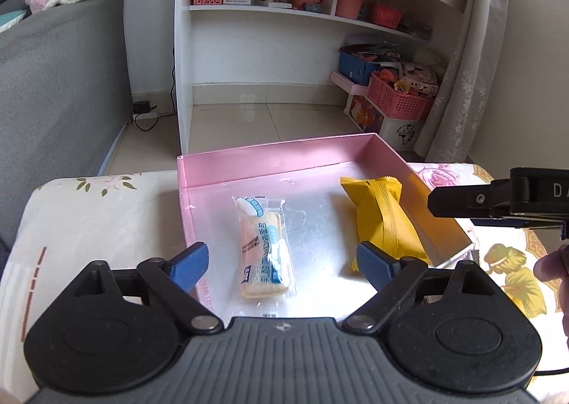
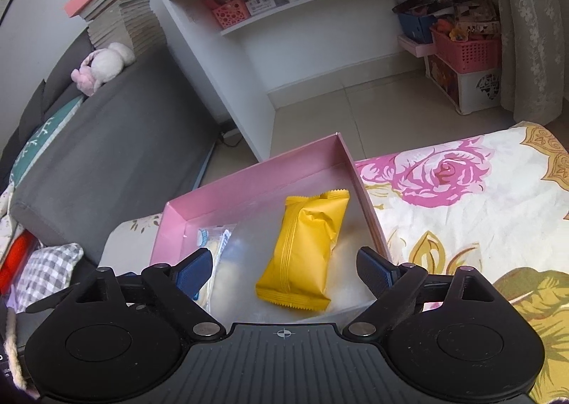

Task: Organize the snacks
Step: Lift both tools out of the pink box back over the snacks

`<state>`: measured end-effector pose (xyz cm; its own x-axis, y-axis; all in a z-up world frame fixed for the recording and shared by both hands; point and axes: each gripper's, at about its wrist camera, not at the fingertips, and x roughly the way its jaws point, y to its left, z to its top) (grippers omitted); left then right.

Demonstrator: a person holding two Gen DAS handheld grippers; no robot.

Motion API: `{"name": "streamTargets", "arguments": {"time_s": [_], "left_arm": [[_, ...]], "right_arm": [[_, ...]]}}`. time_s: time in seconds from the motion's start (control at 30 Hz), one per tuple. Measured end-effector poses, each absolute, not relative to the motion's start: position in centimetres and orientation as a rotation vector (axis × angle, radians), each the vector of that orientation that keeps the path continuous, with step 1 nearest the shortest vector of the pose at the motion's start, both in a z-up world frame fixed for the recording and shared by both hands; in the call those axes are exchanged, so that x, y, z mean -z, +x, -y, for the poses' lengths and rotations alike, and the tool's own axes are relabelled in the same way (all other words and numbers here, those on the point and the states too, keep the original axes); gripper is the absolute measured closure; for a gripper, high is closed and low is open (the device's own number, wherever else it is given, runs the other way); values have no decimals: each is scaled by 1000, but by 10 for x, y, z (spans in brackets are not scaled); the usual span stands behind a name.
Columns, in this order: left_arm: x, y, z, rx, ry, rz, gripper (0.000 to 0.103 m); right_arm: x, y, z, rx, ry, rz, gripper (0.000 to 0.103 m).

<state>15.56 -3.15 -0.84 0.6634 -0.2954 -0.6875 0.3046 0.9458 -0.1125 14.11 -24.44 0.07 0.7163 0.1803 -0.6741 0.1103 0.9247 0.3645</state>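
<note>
Left wrist view: clear-wrapped pale wafer bar [image 1: 265,247] and yellow foil pouch [image 1: 386,219] lie in shallow pink cardboard box [image 1: 270,158]
Left gripper [image 1: 282,263]: jaws spread, empty
Right gripper [image 2: 284,267]: jaws spread, empty
Left: no loose snacks visible

The left gripper [image 1: 281,267] stood with its 2 blue-padded jaws wide apart, nothing between the pads. Beyond them a shallow pink cardboard box [image 1: 270,164] with a silvery floor sat on a floral-printed cloth [image 1: 85,212]. Inside lay a clear-wrapped pale biscuit packet [image 1: 265,247] on the left and a yellow foil snack pouch [image 1: 382,215] on the right, apart. The right gripper [image 1: 498,199] reached in from the right edge.
</note>
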Motion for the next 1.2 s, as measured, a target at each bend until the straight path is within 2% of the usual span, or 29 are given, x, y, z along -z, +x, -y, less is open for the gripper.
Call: {"name": "streamTargets", "arguments": {"time_s": [0.4, 0.77, 1.2], "left_arm": [[-6, 117, 13, 309, 47, -797, 1], [-1, 89, -7, 257, 51, -865, 0], [26, 68, -50, 212, 27, -911, 1]], "right_arm": [[-21, 93, 226, -28, 338, -808, 8], [-19, 58, 210, -46, 324, -829, 7], [16, 28, 179, -98, 257, -885, 7]]}}
